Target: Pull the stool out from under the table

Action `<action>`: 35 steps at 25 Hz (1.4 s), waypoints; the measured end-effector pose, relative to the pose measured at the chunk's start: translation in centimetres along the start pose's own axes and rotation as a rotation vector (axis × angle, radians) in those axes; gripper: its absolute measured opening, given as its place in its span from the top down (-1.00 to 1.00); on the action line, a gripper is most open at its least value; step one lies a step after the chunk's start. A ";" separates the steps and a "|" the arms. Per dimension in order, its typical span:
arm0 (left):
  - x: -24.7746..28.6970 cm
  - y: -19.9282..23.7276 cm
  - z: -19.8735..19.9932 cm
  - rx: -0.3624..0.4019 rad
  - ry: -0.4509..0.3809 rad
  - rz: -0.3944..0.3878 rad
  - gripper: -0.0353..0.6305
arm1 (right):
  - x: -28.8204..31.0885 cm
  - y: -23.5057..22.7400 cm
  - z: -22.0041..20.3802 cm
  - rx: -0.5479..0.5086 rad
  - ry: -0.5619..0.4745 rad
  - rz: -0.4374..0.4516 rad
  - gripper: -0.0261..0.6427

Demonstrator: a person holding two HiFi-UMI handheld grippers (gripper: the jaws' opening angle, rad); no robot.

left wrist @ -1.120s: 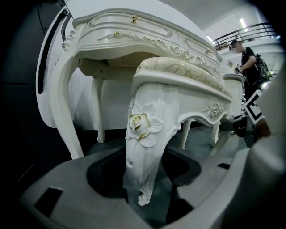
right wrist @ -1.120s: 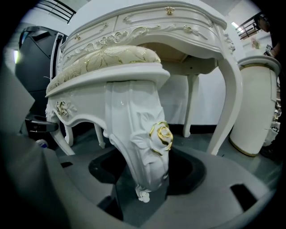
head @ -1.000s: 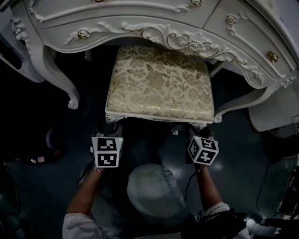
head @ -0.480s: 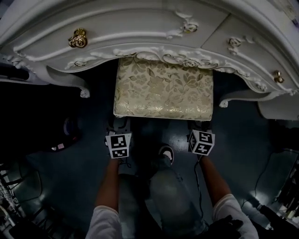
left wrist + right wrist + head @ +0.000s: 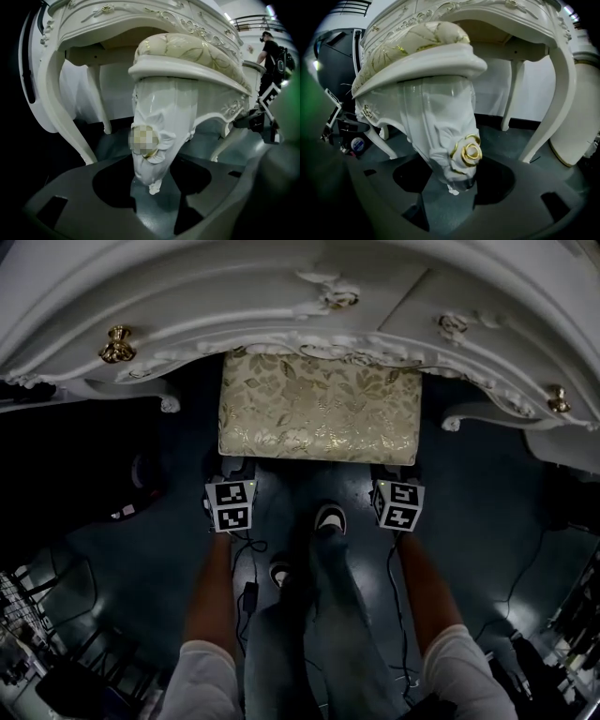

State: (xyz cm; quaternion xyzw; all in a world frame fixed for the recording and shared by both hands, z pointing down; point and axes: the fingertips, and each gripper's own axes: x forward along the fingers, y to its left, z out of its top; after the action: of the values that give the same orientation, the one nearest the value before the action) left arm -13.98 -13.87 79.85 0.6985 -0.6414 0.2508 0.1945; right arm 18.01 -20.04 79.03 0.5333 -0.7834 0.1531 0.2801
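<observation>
The stool (image 5: 319,418) has a gold floral cushion and white carved legs. Its back part lies under the edge of the white ornate table (image 5: 281,296). My left gripper (image 5: 231,486) is at the stool's front left corner. In the left gripper view the carved front left leg (image 5: 152,136) stands between the jaws, and the left gripper (image 5: 150,187) is shut on it. My right gripper (image 5: 395,486) is at the front right corner. It (image 5: 452,187) is shut on the front right leg (image 5: 450,140), the one with a gold rose.
Curved table legs (image 5: 169,404) (image 5: 452,422) flank the stool. The person's shoes (image 5: 329,518) and legs stand just behind the grippers. Cables (image 5: 249,589) trail on the dark floor. A white cabinet (image 5: 576,117) stands to the right, and a person (image 5: 271,47) is far off.
The head camera has risen as the person went from a crouch to standing. Both grippers have stayed at the stool's front legs. More of the table top now fills the view.
</observation>
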 end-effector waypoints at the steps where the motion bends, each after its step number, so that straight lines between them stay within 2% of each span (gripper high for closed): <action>1: 0.1 0.1 0.1 -0.001 0.002 0.003 0.19 | 0.1 0.0 0.0 -0.002 -0.002 0.004 0.17; 14: -0.4 -0.3 -0.5 -0.019 0.035 -0.001 0.19 | 0.5 -0.3 -0.1 -0.033 0.013 0.017 0.17; 20: -0.7 -0.7 -0.9 -0.025 0.078 -0.018 0.19 | 0.3 -0.3 -0.3 -0.043 0.054 0.030 0.17; 35: -0.7 -0.6 -0.5 -0.050 0.065 -0.020 0.18 | 0.3 -0.2 -0.2 -0.045 0.064 0.033 0.17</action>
State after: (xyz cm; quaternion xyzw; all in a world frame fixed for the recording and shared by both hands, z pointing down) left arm -13.51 -12.92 79.86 0.6911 -0.6339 0.2554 0.2351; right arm 18.14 -20.25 79.38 0.5089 -0.7859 0.1570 0.3142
